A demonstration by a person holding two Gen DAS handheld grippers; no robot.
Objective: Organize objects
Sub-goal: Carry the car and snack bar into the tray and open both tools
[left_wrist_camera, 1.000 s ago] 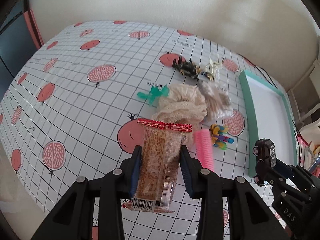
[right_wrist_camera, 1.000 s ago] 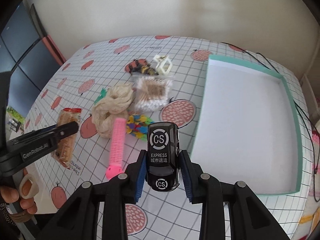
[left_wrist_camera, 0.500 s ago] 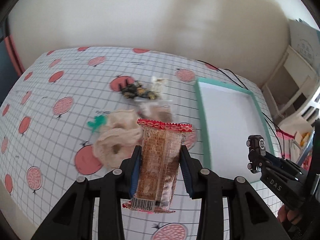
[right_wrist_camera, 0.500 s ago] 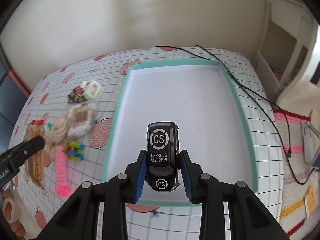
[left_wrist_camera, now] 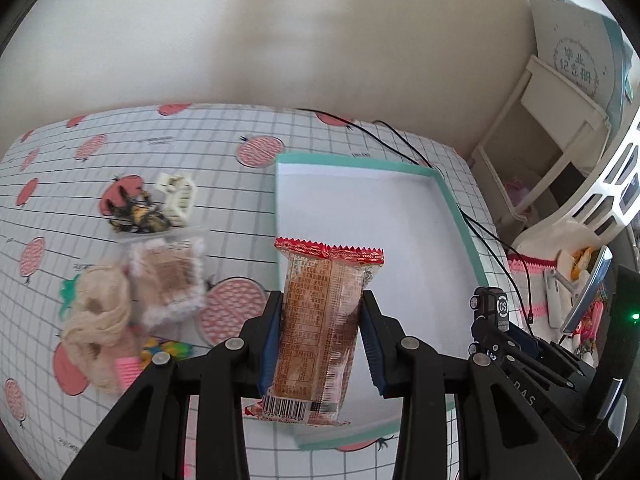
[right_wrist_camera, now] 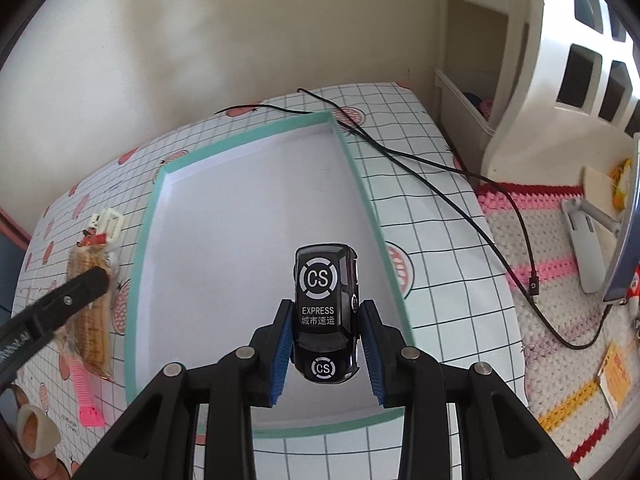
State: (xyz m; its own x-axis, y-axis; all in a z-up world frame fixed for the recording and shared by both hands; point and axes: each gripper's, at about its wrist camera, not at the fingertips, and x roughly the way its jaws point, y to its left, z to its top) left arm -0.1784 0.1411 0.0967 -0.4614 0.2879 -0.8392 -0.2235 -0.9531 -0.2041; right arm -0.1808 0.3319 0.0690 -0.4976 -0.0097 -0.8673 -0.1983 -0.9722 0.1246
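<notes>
**Both grippers carried over the tray, each with its load**

Since a second ago, both views have swung from the clutter on the left toward the shallow white tray with a mint-green rim, which is now seen beneath both tools.

A pale plaster wall is seen behind a table covered by a glossy white oilcloth with a black grid and pink pomegranate prints. A thin black cable is trailed across it to a crocheted pink-and-cream mat.

The left gripper is clamped on a crinkled clear-wrapped brown snack bar with a red serrated top edge, held upright above the tray's near left part. The right gripper is closed on a glossy black toy car marked "CS EXPRESS", held over the tray's near middle.

Left on the cloth beside the tray are a cream lace scrunchie, a clear bag of cotton swabs and a ribbed pink hair roller.
</notes>
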